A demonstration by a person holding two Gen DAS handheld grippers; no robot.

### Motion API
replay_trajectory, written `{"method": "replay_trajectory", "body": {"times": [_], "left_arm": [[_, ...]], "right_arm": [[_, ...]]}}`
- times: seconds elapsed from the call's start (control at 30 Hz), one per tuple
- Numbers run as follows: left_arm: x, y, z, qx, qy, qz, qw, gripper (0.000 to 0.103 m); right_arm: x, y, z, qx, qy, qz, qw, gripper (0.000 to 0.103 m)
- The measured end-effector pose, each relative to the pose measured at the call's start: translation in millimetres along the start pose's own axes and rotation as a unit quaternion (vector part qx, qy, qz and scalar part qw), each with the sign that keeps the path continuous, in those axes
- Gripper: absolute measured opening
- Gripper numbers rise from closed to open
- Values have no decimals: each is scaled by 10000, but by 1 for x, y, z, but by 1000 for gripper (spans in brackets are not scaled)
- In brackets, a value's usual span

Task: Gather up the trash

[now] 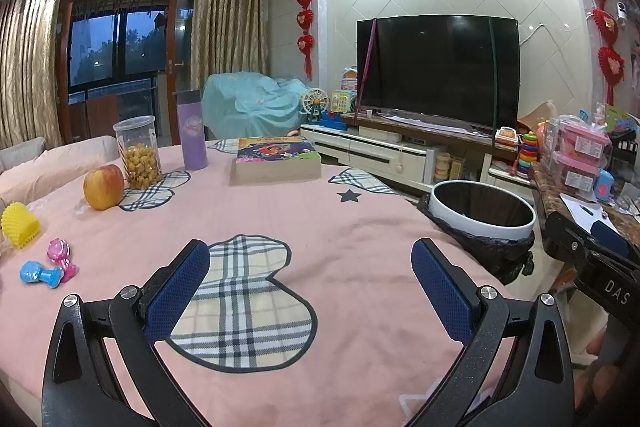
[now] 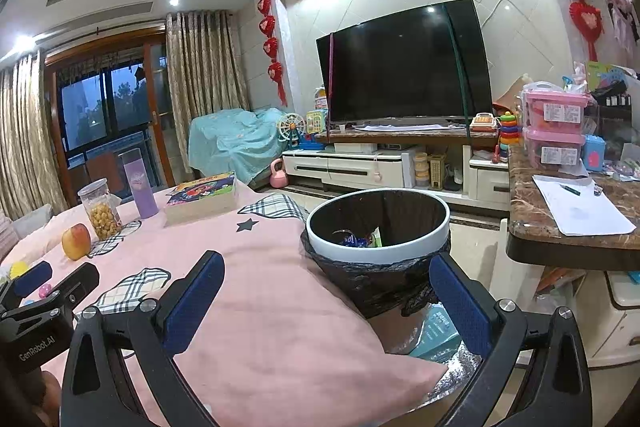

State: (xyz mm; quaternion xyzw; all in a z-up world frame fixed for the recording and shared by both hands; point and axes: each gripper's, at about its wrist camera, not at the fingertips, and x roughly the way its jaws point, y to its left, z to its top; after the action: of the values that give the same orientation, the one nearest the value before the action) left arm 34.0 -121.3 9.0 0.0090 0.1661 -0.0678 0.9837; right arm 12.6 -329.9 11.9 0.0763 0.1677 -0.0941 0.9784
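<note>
Your left claw (image 1: 310,291) fills the bottom of its view with both blue pads spread wide and nothing between them, hanging above a plaid heart patch on the pink cloth (image 1: 360,227) that covers the surface; that stance reads as idle or ready, not mid-grasp. Your right claw (image 2: 326,301) is likewise wide open and empty, low in its frame, and it points over the cloth's edge toward the trash bin (image 2: 378,251), which sits just beside the surface at centre right. The bin's black liner is folded over its outside under a white rim ring, likely to keep the bag from slipping, and some crumpled wrappers (image 2: 358,237) lie at the bottom, so the trash seems to be inside already. At mid-left in the left view lie two small plastic toys (image 1: 52,265) and a yellow spiky piece (image 1: 18,225), then an apple (image 1: 103,187) touching a patch where a clear jar of yellow snacks (image 1: 138,153) stands. Beyond are a purple bottle (image 1: 193,131) and a boxed book (image 1: 278,159), upright and flat, kept things rather than litter. I judge no loose rubbish remains on the cloth. A dark television (image 1: 438,73) stands farthest back, upper right.
</note>
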Motion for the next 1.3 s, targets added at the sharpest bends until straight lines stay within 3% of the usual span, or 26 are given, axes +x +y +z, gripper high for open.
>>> {"method": "replay_trajectory", "body": {"times": [1.3], "left_arm": [[7, 2, -5, 24, 89, -85, 9999, 103]], "right_arm": [[0, 5, 0, 121, 89, 102, 9998, 103]]}}
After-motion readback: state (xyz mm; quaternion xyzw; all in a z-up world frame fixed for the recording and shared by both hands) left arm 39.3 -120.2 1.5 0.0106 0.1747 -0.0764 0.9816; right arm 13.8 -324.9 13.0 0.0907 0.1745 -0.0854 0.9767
